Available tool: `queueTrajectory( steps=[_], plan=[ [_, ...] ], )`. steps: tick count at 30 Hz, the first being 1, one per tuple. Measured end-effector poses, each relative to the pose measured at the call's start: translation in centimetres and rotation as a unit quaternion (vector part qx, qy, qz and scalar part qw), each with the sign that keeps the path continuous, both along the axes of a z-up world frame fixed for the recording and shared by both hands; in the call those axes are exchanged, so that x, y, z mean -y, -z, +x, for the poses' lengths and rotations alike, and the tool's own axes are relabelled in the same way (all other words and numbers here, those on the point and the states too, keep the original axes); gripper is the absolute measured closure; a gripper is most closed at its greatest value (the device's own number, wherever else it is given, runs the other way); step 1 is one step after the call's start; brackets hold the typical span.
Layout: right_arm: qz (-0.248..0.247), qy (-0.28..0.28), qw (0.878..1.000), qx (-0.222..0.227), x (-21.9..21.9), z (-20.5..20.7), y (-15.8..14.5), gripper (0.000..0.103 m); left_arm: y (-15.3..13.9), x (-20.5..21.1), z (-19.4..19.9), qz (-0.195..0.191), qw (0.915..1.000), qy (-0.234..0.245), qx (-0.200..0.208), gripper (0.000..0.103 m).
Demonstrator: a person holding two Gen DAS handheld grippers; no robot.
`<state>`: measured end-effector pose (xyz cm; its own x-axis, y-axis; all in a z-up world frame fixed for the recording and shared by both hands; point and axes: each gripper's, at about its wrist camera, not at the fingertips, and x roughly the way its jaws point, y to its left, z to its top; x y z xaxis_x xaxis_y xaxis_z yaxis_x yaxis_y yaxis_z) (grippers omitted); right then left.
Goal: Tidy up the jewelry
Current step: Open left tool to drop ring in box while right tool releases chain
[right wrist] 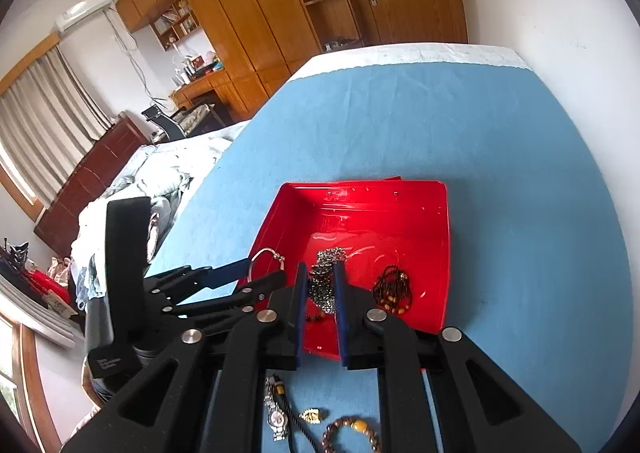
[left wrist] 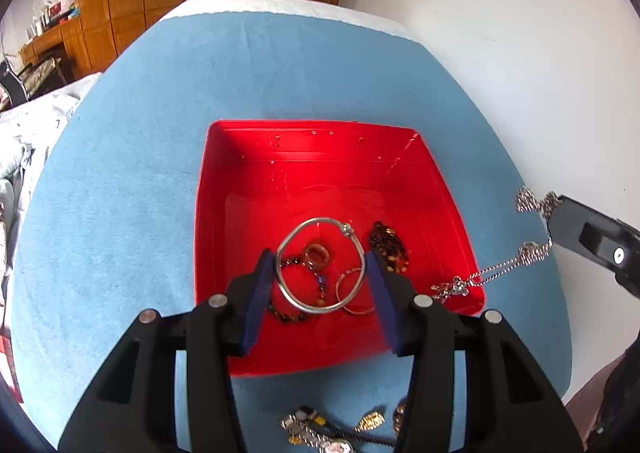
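Over the red tray (left wrist: pixel 224 237), the left wrist view shows the left gripper (left wrist: pixel 322 273) grasping a silver bangle (left wrist: pixel 320 265) between blue pads, above beads and rings; no writing is legible. At the tray's right edge, the right gripper (left wrist: pixel 560 221) dangles a silver chain (left wrist: pixel 496 271).

From the right wrist view, the right gripper (right wrist: pixel 322 285) is clenched on that chain (right wrist: pixel 324 285) over the tray (right wrist: pixel 420 205). A watch (right wrist: pixel 276 413) lies near the blue tabletop's (right wrist: pixel 440 125) front edge; wooden wardrobes (right wrist: pixel 260 5) stand behind.
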<state>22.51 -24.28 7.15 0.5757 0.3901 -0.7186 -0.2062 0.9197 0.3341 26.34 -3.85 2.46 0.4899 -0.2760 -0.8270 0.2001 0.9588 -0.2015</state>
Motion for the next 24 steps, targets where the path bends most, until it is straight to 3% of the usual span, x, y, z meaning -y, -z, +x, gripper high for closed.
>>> queueTrajectory(
  steps=[7, 14, 17, 21, 24],
  plan=[
    [-0.003, 0.004, 0.998, -0.060, -0.4, 3.0, 5.1, 0.091, 3.2, -0.4, 2.2, 0.000, 0.9991, -0.007, -0.043, 0.057],
    [-0.008, 0.007, 0.995, -0.104, -0.8, 5.4, 9.2, 0.088, 4.9, 0.1, 3.4, 0.011, 0.9981, -0.010, -0.060, 0.056],
    [-0.017, 0.010, 0.994, -0.103, -0.8, 5.6, 9.7, 0.081, 5.2, 0.0, 3.6, 0.007, 0.9977, -0.008, -0.067, 0.049],
    [-0.011, 0.011, 0.996, -0.086, -0.3, 4.6, 9.4, 0.080, 4.3, -0.2, 2.9, 0.010, 0.9986, -0.007, -0.052, 0.046],
    [-0.021, 0.019, 0.998, -0.059, 0.1, 3.0, 8.7, 0.060, 3.2, -0.8, 1.7, 0.011, 0.9992, -0.009, -0.037, 0.042]
  ],
)
